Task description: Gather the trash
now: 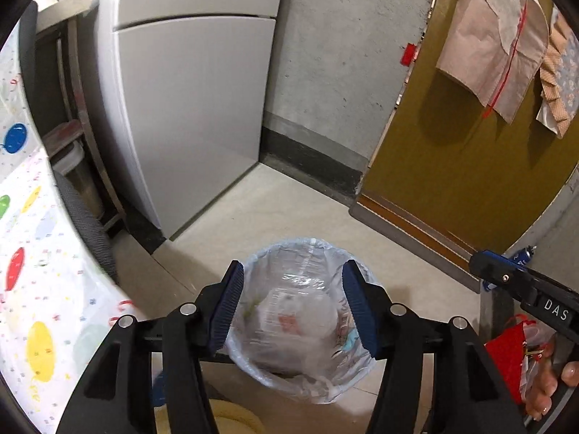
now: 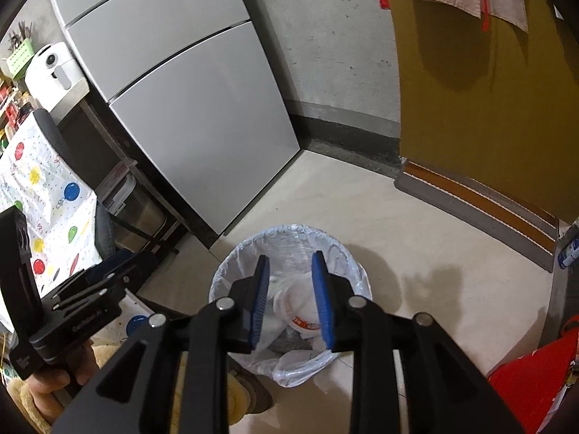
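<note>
A round trash bin (image 1: 253, 358) lined with a clear plastic bag stands on the pale floor, right below both grippers. In it lies white crumpled trash, among it a cup with red print (image 1: 289, 320), which looks blurred in the left wrist view. My left gripper (image 1: 293, 264) hangs over the bin's mouth, open wide with nothing between its blue pads. In the right wrist view the bin (image 2: 224, 271) and the cup (image 2: 300, 316) show again. My right gripper (image 2: 290, 256) is over the bin too, open with a narrower gap, nothing between its pads.
A grey fridge (image 1: 188, 108) stands behind the bin, and an olive door (image 1: 463, 152) with a doormat (image 1: 409, 228) is to the right. A table with a balloon-print cloth (image 1: 32, 260) and a dark chair (image 1: 87, 224) are at the left. A red bag (image 1: 506, 358) is at the right.
</note>
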Demonstrator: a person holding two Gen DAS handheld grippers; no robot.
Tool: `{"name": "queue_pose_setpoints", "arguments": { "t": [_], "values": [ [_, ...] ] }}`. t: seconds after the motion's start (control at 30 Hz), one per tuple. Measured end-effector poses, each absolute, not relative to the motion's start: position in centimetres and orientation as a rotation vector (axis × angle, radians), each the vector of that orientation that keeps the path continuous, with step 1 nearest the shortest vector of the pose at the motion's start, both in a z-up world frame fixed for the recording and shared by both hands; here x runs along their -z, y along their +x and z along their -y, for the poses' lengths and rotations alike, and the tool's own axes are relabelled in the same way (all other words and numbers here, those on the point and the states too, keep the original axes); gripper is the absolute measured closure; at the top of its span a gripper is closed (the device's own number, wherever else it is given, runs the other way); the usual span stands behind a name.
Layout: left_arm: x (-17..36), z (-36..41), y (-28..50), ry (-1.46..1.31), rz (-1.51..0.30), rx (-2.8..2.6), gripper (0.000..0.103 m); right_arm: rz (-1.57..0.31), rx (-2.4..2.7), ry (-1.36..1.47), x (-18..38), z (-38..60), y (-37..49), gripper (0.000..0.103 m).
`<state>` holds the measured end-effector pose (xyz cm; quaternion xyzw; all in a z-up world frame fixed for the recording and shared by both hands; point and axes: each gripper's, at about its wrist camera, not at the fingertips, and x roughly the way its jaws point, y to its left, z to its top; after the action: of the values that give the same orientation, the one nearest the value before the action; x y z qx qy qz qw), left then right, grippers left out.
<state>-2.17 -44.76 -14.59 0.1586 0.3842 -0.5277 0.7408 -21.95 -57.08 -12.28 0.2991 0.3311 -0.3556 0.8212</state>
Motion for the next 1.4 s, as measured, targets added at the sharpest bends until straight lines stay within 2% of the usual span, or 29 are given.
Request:
{"name": "queue_pose_setpoints", "arguments": {
  "t": [0.2, 0.3, 0.37, 0.47, 0.6, 0.67, 0.83, 1.03, 1.4],
  "values": [
    [12.9, 41.1, -1.3, 0.364, -0.807, 1.071, 0.043, -0.746, 0.716, 0.573, 11.7, 54.3, -20.7, 0.070],
    [12.0, 39.3, -1.1, 0.360, -0.788, 1.034, 0.034, -0.762, 0.706, 0.517, 10.8, 52.4, -19.7, 0.063],
    [11.1, 37.8, -1.1, 0.350, -0.765, 1.014, 0.027, -0.765, 0.706, 0.473, 10.1, 51.2, -19.1, 0.054],
    [9.8, 35.6, -1.2, 0.324, -0.728, 0.995, 0.016, -0.771, 0.697, 0.438, 9.3, 49.6, -18.4, 0.045],
    [8.9, 33.0, -1.0, 0.302, -0.736, 0.977, 0.013, -0.808, 0.688, 0.383, 9.3, 47.2, -17.3, 0.032],
    [8.6, 31.6, -0.6, 0.301, -0.749, 0.952, 0.012, -0.825, 0.691, 0.358, 9.0, 46.0, -16.9, 0.023],
    [7.4, 28.6, 0.0, 0.272, -0.753, 0.913, 0.011, -0.791, 0.753, 0.295, 6.4, 44.0, -17.2, 0.006],
    [5.7, 25.6, 0.0, 0.309, -0.708, 0.813, 0.011, -0.789, 0.748, 0.301, 4.4, 43.0, -17.8, 0.006],
    [5.0, 23.8, -0.4, 0.344, -0.736, 0.784, 0.011, -0.840, 0.817, 0.279, 5.4, 43.0, -19.0, 0.006]
  ]
}}
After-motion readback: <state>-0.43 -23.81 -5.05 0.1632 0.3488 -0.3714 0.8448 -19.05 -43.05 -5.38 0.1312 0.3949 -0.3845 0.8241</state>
